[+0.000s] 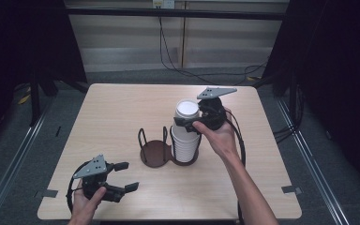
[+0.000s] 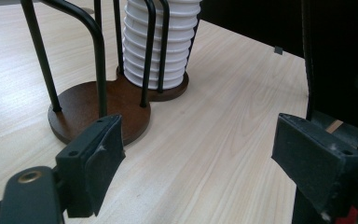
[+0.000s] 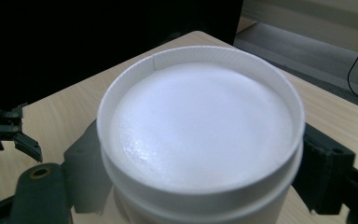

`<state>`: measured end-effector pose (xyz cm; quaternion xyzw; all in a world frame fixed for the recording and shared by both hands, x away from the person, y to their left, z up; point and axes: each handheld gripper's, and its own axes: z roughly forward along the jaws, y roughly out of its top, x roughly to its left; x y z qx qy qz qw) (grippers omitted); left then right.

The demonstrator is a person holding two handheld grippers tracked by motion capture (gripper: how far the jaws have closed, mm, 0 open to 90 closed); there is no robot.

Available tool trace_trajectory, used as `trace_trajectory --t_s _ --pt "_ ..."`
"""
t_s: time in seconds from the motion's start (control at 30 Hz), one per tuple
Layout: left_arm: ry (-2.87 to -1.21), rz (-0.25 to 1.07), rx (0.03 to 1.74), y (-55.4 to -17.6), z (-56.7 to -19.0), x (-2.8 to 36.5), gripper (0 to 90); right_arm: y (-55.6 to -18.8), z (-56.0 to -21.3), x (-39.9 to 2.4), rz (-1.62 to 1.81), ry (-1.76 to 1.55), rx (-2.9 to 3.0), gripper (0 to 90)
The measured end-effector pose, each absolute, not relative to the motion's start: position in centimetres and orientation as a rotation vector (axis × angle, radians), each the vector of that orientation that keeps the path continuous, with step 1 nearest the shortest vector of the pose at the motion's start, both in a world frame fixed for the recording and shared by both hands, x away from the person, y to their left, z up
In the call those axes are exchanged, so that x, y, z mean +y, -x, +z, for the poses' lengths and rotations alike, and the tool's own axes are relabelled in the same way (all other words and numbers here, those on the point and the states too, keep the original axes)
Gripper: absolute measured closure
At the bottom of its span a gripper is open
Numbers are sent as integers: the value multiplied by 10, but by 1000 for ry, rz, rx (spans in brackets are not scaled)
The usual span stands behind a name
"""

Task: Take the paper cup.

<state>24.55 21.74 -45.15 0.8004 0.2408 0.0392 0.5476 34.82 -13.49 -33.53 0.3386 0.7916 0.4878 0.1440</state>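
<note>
Nearest, left gripper [image 1: 120, 177] sits low at the desk's [image 1: 122, 108] front-left edge, jaws released, nothing between them. Farther back, right gripper [image 1: 186, 125] has its jaws on either side of the top cup [image 3: 200, 135]; can't tell if the pads press. Cup stack [image 1: 186, 138] stands upside down in the wire holder's [image 1: 154, 151] right bay, mid-desk.

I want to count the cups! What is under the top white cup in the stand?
Under the top cup sits a stack of white cups, upside down, inside the wire cup stand. Their ribbed rims show. The stand's wooden base beneath the stack is mostly covered.
</note>
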Motion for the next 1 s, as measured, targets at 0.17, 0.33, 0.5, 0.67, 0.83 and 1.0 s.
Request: trace_trajectory --t_s 0.17,0.33,0.5,0.67,0.83,1.0 --pt "-1896 94 572 -245 -452 217 164 -349 -333 -134 1386 -976 2292 209" --pt "-1895 92 572 -246 -452 217 164 -349 -331 -133 1376 -970 2285 213" --pt "-1903 92 573 -246 -453 216 164 -349 -324 -134 1378 -970 2291 215" --pt "-1905 92 568 -246 -452 217 164 -348 -320 -134 1393 -961 2276 217" --pt "-1906 92 567 -246 -452 217 164 -348 -311 -134 1413 -968 2255 221" --pt "-1905 88 572 -246 -453 216 164 -345 -305 -135 1422 -961 2239 224"
